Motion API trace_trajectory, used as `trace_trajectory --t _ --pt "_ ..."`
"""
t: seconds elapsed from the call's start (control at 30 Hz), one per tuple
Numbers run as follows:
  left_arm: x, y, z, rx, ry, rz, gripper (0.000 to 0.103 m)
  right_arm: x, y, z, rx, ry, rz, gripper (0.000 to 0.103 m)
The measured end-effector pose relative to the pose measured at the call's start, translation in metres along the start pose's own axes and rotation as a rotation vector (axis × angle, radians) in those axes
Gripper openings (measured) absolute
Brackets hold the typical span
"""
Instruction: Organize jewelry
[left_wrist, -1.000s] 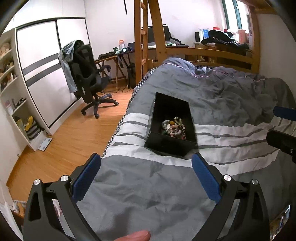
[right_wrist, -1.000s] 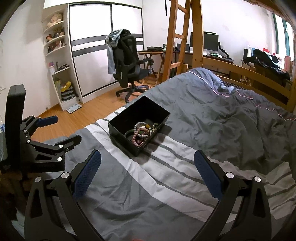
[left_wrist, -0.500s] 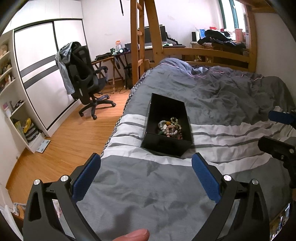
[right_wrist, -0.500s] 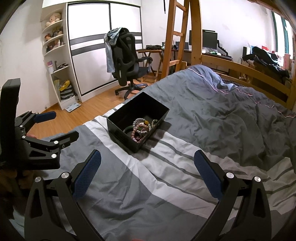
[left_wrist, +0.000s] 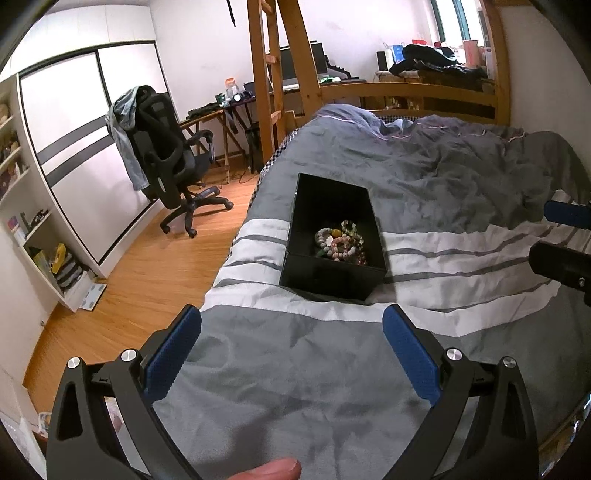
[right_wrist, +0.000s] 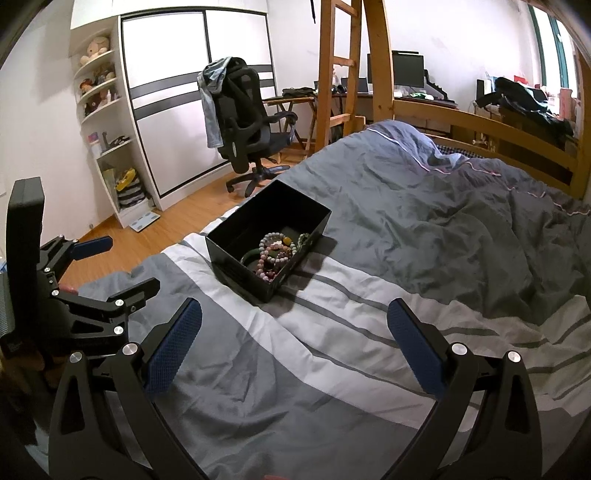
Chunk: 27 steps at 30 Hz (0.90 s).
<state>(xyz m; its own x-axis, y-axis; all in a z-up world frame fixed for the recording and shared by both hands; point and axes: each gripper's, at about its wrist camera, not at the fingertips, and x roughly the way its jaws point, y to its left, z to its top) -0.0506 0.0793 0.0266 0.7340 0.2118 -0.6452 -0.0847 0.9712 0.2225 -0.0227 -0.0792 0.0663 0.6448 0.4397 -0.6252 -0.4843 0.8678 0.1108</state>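
Compared with a second ago, I am seeing the open black rectangular box (left_wrist: 333, 236) sitting slightly lower and nearer in my left view, so I am easing toward it. It is resting on the grey-and-white striped duvet (left_wrist: 295, 387), the heap of beaded bracelets (left_wrist: 341, 242) lying inside. My left gripper (left_wrist: 291, 350) and right gripper (right_wrist: 294, 341) are both hovering spread wide, holding nothing. A black office chair (right_wrist: 247, 122) is standing beyond.

Two handheld grippers are being held side by side, the left gripper (left_wrist: 291, 325) and the right gripper (right_wrist: 294, 317) each with blue-padded fingers (left_wrist: 171, 354) spread wide apart, nothing being gripped between them, a thumb tip (left_wrist: 271, 469) being glimpsed beneath the left.
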Motion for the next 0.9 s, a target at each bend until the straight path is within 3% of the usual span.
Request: trace_trajectory --t 0.9 --pt "-0.0006 -0.0008 0.0003 -0.001 0.002 0.002 0.097 0.0032 0.0035 -0.0024 -0.020 0.012 -0.002 0.099"
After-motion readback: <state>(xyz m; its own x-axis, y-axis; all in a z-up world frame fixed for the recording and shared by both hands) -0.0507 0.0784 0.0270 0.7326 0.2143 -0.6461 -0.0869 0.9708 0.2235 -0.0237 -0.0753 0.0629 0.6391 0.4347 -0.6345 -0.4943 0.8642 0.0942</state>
